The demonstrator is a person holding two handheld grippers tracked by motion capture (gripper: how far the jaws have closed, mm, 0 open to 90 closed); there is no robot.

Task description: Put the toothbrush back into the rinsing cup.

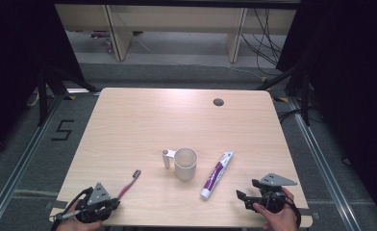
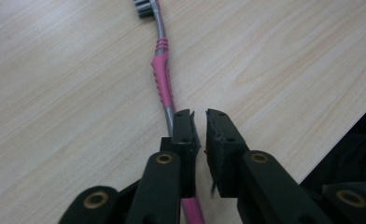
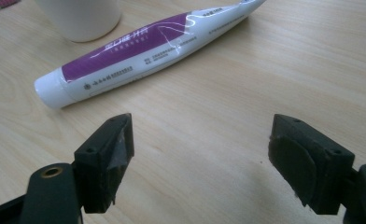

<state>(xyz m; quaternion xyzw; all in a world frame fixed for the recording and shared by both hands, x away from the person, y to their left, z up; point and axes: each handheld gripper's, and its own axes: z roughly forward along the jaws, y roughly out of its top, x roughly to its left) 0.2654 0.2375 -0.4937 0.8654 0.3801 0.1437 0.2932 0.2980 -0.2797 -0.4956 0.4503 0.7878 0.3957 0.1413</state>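
Note:
A pink toothbrush (image 1: 129, 183) lies on the wooden table (image 1: 143, 120) at the front left, bristles pointing away. My left gripper (image 1: 112, 204) hovers over its near end. In the left gripper view the jaws (image 2: 199, 114) stand a narrow gap apart with nothing between them, and the toothbrush handle (image 2: 162, 79) runs under the left jaw. A white mug (image 1: 185, 163) stands at the centre, with a purple-and-white toothpaste tube (image 1: 217, 174) lying to its right. My right gripper (image 1: 248, 190) is open near the front right edge, its jaws (image 3: 202, 135) wide apart, short of the tube's cap (image 3: 50, 91).
The table's front edge (image 2: 340, 135) runs close beside my left gripper. A round cable hole (image 1: 218, 102) sits at the back right of the tabletop. The mug (image 3: 80, 16) stands just beyond the tube (image 3: 139, 44) in the right gripper view.

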